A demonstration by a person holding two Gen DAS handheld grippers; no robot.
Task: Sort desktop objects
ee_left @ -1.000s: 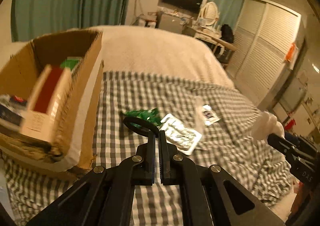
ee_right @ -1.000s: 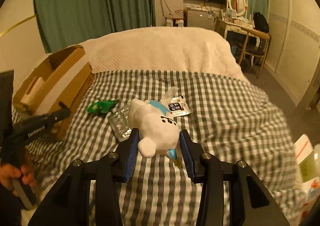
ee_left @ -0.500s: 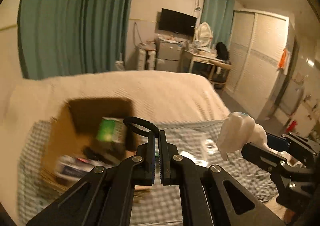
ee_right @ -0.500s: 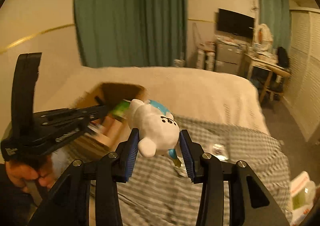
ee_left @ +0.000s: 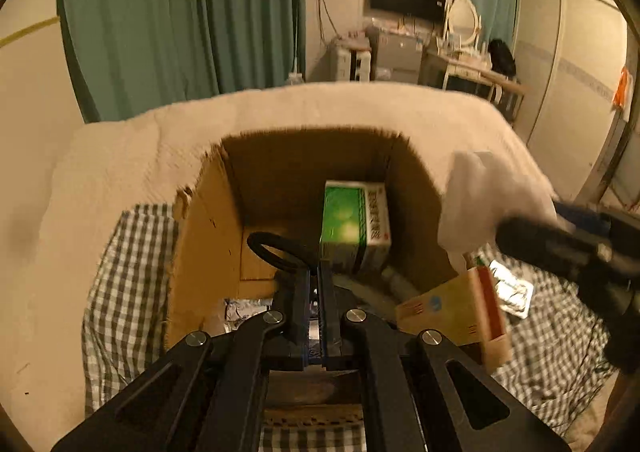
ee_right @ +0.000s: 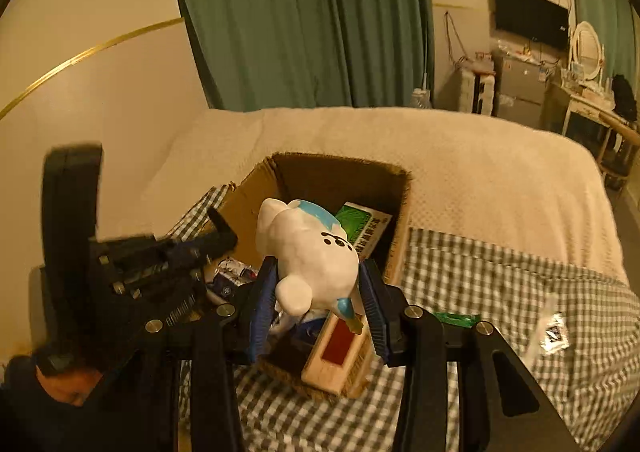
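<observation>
An open cardboard box [ee_left: 208, 236] [ee_right: 400, 211] sits on the checked cloth. Inside are a green and white carton [ee_left: 356, 223] [ee_right: 362, 226] and a tan box with a red panel [ee_left: 460, 308] [ee_right: 338, 348]. My left gripper [ee_left: 314, 272] is shut on a black ring [ee_left: 272, 250], right above the box; it shows at left in the right wrist view [ee_right: 216, 238]. My right gripper [ee_right: 316, 292] is shut on a white toy figure with blue marks [ee_right: 308, 252], over the box's near right side. The toy is a white blur in the left wrist view [ee_left: 488, 199].
On the checked cloth [ee_right: 500, 292], right of the box, lie a green wrapper [ee_right: 456, 318], a clear packet with a black label [ee_right: 554, 332] and a silver blister pack [ee_left: 510, 288]. A cream blanket [ee_right: 460, 155] covers the far bed. Green curtains and furniture stand behind.
Both grippers have swung left from the loose items on the cloth to above the cardboard box. Each still holds its object: the ring and the toy.
</observation>
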